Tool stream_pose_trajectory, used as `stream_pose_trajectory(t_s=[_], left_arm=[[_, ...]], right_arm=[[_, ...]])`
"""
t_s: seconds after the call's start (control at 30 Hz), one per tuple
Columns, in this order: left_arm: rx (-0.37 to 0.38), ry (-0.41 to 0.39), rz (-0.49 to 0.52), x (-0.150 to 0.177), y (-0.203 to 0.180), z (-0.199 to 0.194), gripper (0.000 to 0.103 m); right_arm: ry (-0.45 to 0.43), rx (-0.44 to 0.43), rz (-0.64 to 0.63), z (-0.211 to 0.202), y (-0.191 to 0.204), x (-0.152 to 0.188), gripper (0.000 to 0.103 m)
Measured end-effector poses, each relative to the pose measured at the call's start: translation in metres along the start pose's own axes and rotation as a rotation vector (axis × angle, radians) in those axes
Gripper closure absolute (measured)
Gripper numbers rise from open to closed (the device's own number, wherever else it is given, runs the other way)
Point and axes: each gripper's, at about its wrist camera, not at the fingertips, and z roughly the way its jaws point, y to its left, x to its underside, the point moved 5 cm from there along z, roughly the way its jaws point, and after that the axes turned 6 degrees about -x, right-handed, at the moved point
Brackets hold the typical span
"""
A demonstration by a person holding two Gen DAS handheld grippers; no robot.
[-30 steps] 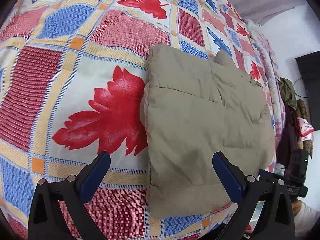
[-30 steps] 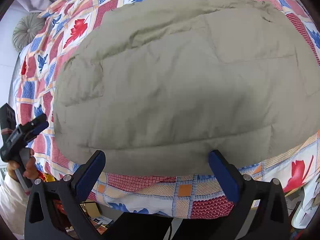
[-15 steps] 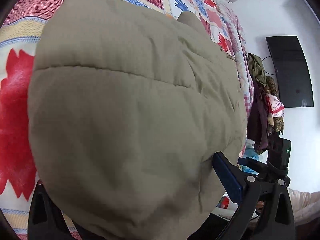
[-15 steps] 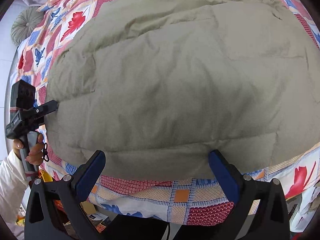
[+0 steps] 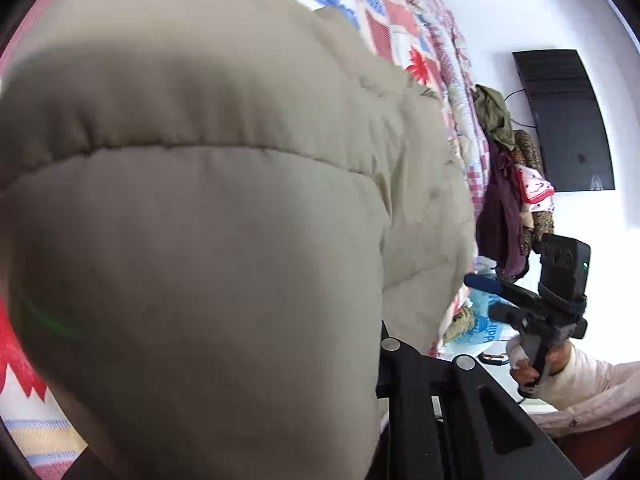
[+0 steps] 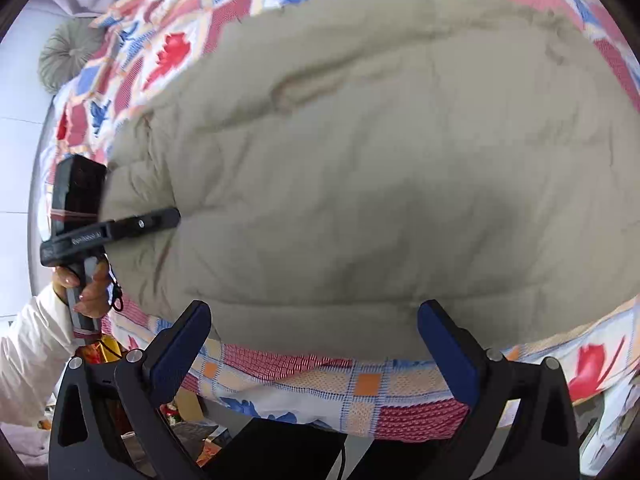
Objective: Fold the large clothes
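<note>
Left gripper (image 6: 170, 218) seen from the right wrist view as a flat dark bar thrust against the near-left edge of the padded jacket (image 6: 360, 184), jaws closing with the jacket's edge between them; pads themselves hidden by fabric, so whether they already press cannot be told. Pale lettering along the side of that gripper's body, too blurred to read. In the left wrist view only black linkage (image 5: 440, 408) showing at the lower right, the rest buried behind a bulging khaki quilted panel that fills most of the frame.

Right gripper (image 6: 316, 344) wide open, blue pads (image 6: 448, 354) apart with nothing between them, hovering just off the jacket's near hem, above the edge of the bed. Also visible in the left wrist view (image 5: 486, 286), held in a hand (image 5: 536, 364) with a pale sleeve.

Jacket spread flat over a patchwork bedspread (image 6: 368, 396) of red, blue and orange squares with leaf prints. Round grey cushion (image 6: 70, 56) at the far-left corner. Beyond the bed, a heap of hanging clothes (image 5: 508, 184) and a dark wall-mounted screen (image 5: 568, 120). Blue letters on a pale bag (image 5: 484, 328) near the bed's foot, partly hidden and not legible.
</note>
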Motion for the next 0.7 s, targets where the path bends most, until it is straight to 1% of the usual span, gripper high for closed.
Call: stream_pose_trajectory(t_s=[0.1,0.17,0.2,0.23,0.3,0.33,0.43,0.5,0.57,0.63,0.7], left_arm=[[0.037,-0.039,0.008,-0.001,-0.026,-0.015,0.079],[0.057,-0.063,0.016,0.000,-0.044,-0.026,0.079],[0.064,-0.073,0.022,-0.001,-0.054,-0.030,0.079],[0.069,-0.081,0.028,-0.002,-0.065,-0.033,0.079],[0.077,-0.092,0.045,-0.005,-0.087,-0.037,0.079],[0.085,-0.097,0.053,-0.007,-0.099,-0.039,0.079],[0.110,-0.106,0.075,-0.012,-0.137,-0.038,0.079],[0.110,-0.105,0.097,-0.017,-0.161,-0.035,0.079],[0.094,-0.101,0.117,-0.023,-0.188,-0.022,0.079],[0.072,-0.092,0.132,-0.031,-0.217,-0.005,0.079],[0.041,-0.086,0.160,-0.038,-0.242,0.013,0.079]], right_arm=[[-0.082,0.020,0.008,-0.015,-0.011,-0.017,0.001],[-0.111,0.031,0.034,-0.016,-0.022,-0.025,0.027],[-0.109,0.041,0.057,-0.012,-0.029,-0.029,0.055],[-0.110,0.041,0.083,-0.009,-0.036,-0.032,0.071],[-0.115,-0.006,0.132,0.000,-0.047,-0.038,0.078],[-0.117,-0.029,0.144,0.005,-0.051,-0.040,0.079],[-0.118,-0.078,0.149,0.022,-0.061,-0.043,0.080],[-0.112,-0.106,0.152,0.032,-0.069,-0.045,0.081],[-0.111,-0.138,0.164,0.040,-0.075,-0.047,0.082],[-0.112,-0.175,0.185,0.043,-0.083,-0.046,0.084],[-0.116,-0.216,0.209,0.045,-0.089,-0.044,0.085]])
